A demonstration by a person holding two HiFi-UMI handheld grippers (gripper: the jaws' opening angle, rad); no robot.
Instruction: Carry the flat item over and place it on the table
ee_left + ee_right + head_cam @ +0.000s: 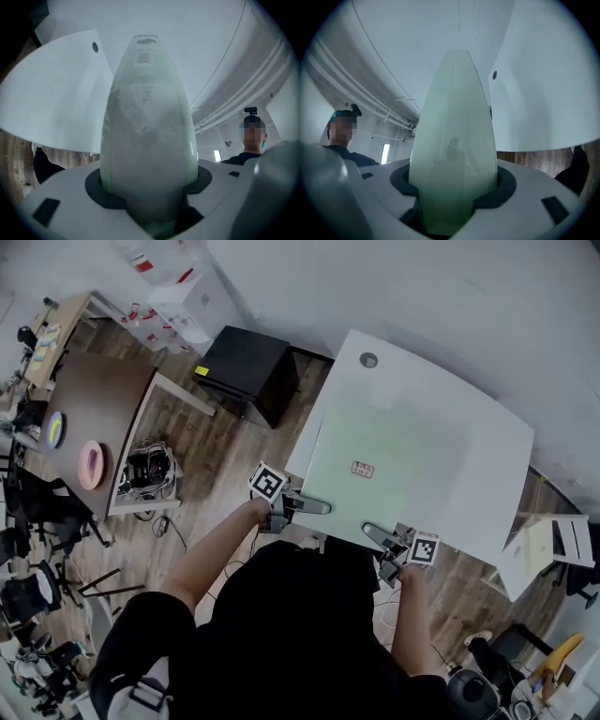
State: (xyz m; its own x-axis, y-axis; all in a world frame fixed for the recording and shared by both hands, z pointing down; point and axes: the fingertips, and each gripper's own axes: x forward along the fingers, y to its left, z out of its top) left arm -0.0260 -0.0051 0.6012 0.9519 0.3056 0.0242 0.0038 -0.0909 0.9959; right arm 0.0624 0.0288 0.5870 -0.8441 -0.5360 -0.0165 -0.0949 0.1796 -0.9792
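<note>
The flat item (394, 465) is a pale green sheet in clear wrap with a small red label. It is held level over the white table (469, 418), covering most of the near half. My left gripper (302, 505) is shut on its near left edge, and my right gripper (380, 538) is shut on its near right edge. In the left gripper view the flat item (147, 122) runs edge-on out from the left gripper (147, 190), with the table (56, 93) to the left. In the right gripper view the flat item (454, 131) sits in the right gripper (452, 190), beside the table (548, 93).
A black cabinet (248, 371) stands against the table's left side. A brown desk (98, 418) with a pink dish and several chairs sit far left, white boxes (183, 296) at the back. A white folding seat (539, 549) stands at the right over wooden floor.
</note>
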